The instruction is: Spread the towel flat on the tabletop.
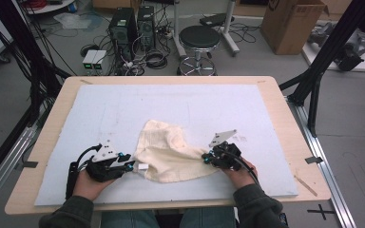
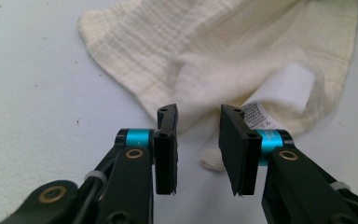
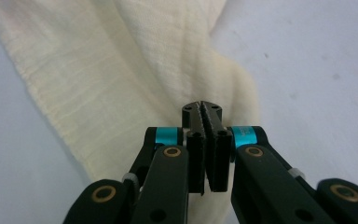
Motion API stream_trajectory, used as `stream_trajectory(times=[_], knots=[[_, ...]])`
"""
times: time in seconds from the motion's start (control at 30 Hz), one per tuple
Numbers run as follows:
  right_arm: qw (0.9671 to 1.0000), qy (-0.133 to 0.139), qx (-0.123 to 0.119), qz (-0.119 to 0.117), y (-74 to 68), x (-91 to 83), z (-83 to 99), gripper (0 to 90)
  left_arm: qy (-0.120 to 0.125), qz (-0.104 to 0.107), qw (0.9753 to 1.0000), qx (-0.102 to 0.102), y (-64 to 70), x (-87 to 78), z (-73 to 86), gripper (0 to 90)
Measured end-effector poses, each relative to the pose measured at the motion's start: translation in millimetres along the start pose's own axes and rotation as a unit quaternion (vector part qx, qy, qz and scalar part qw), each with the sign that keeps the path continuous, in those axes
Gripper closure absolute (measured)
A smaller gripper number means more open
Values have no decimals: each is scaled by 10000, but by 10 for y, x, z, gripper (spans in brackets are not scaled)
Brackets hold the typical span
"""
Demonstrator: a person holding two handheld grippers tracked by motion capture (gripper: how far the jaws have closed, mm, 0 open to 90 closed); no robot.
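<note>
The cream cloth [image 1: 168, 151] is spread crumpled at the near middle of the pale mat [image 1: 123, 104]. Its right corner is pinched by the closed right gripper [image 3: 204, 112]. The left gripper [image 2: 198, 135] is held parted at its left edge, beside the white label [image 2: 260, 115], nothing clasped.

Our dark olive sleeves, blue jeans, our black two-jaw left gripper [image 1: 132, 165] and right gripper [image 1: 205, 157], turquoise collars, brass screws, grey three-cornered plates, black cables.
</note>
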State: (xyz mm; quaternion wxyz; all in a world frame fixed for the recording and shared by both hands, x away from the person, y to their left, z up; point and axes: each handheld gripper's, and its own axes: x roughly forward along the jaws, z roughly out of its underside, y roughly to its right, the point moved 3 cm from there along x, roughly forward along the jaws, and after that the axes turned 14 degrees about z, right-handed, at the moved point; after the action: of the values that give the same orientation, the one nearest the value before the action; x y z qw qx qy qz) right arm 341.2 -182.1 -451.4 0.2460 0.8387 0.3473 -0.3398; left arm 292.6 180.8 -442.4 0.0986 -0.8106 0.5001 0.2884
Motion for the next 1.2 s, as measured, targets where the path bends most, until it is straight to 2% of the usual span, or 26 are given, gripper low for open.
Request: stream_trajectory(times=[0.13,0.27,0.47,0.6,0.67,0.73,0.9,1.1,1.2], knots=[[9999,38,166,12,66,-91,142,884,-89,104,9999,67,19,26,-3,682],[9996,147,230,-29,51,-115,145,854,-113,337,9992,180,86,103,-27,692],[9991,325,251,-125,25,-134,135,751,-377,715,9960,380,168,293,-43,719],[9974,509,316,-392,27,-183,136,673,-446,886,9943,398,194,401,-64,702],[9969,552,221,-519,0,-197,142,644,-527,873,9936,477,202,444,-67,701],[9977,487,140,-451,-20,-198,152,635,-535,865,9935,502,208,462,-72,711],[9980,360,135,-507,-16,-167,184,635,-600,903,9918,678,259,495,-77,857],[9985,182,82,-505,-29,-113,208,639,-626,871,9920,667,266,477,-80,894],[9986,194,55,-497,-34,-110,207,640,-580,862,9925,645,276,437,-76,896]])
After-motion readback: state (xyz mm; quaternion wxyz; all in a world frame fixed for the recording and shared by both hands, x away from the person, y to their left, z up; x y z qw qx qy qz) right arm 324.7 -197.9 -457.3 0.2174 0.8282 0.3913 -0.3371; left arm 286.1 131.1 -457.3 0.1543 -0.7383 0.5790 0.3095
